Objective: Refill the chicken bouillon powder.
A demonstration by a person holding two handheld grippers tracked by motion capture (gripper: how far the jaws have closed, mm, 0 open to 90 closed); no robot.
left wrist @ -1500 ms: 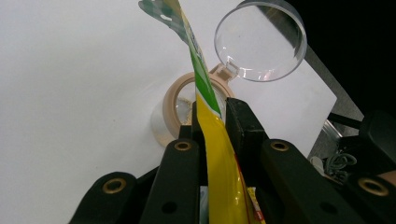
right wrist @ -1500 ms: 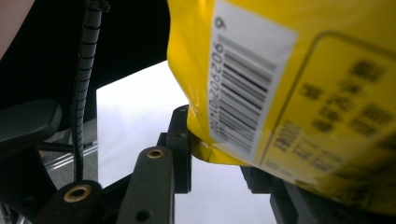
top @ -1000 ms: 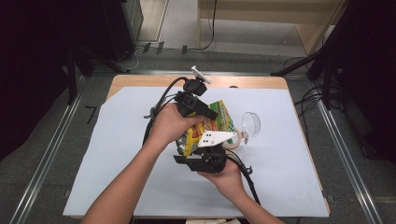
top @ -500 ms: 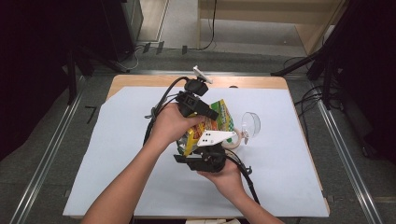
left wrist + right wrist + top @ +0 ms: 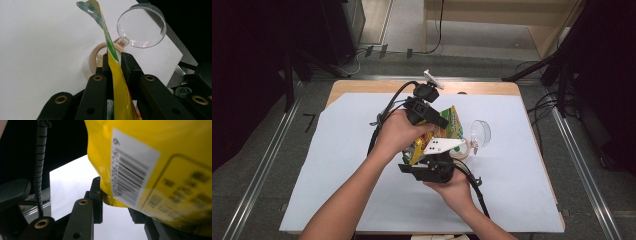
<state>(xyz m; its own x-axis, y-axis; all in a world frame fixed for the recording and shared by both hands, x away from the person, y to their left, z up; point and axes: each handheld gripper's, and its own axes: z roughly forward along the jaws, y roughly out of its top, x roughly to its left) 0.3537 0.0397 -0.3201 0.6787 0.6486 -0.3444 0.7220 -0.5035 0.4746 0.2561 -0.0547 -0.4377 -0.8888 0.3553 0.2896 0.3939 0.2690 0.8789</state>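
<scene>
**Yellow packet gripped at both ends above the open jar**

The yellow packet (image 5: 117, 82) is held off the table between the two tools. In the left gripper view, the left gripper (image 5: 115, 62) has its jaws pressed together on the packet's thin sealed edge, which rises past the jaw tips to a green-and-white checked top with a punched hang hole. In the right gripper view, the right gripper (image 5: 115, 202) pinches the packet's bulging lower corner, with a white barcode label (image 5: 132, 175) just above the jaws.

From the high view, the left gripper (image 5: 427, 112) sits at the far side of the packet (image 5: 452, 120) and the right gripper (image 5: 432, 167) at the near side, the two hands close together, the packet running between them.

Just beyond the left gripper's tips, and below the packet, stands a small jar (image 5: 96, 60) with a beige rim; something pale and grainy lies inside. Its clear round lid (image 5: 142, 25) is flipped open, attached at the rim on the far side of the jar from the tongs.

All of this is above a white sheet (image 5: 337, 165) covering the wooden table (image 5: 362, 86).
</scene>
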